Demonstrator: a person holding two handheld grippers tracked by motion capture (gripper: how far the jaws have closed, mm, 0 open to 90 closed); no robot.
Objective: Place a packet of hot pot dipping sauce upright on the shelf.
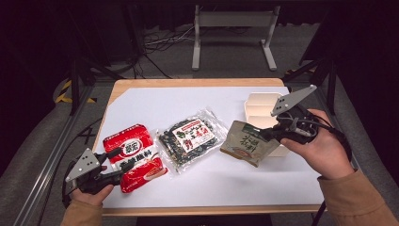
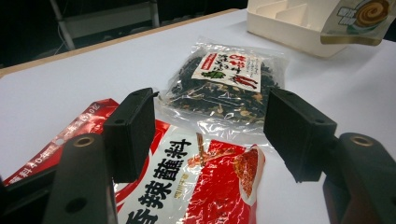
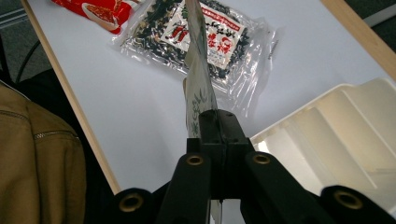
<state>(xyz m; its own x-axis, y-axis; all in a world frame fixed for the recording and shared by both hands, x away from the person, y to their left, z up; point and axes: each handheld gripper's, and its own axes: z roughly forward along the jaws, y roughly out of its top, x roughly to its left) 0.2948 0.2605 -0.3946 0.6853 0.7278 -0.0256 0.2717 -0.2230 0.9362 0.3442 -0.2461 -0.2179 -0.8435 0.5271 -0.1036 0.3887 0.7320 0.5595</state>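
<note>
The right gripper [image 3: 218, 122] pinches one green packet [image 1: 245, 141], lifted beside one white divided tray [image 1: 259, 104]. The left gripper [image 1: 118, 165] stands spread over one red packet [image 2: 196, 186]; one clear packet [image 1: 189, 137] lies between.

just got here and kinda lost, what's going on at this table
A person works with a hand-held gripper in each hand. The right hand-held gripper is shut on a green packet, holding it up beside the white divided tray. The left hand-held gripper is open over the red packet. A clear packet lies between.
</note>
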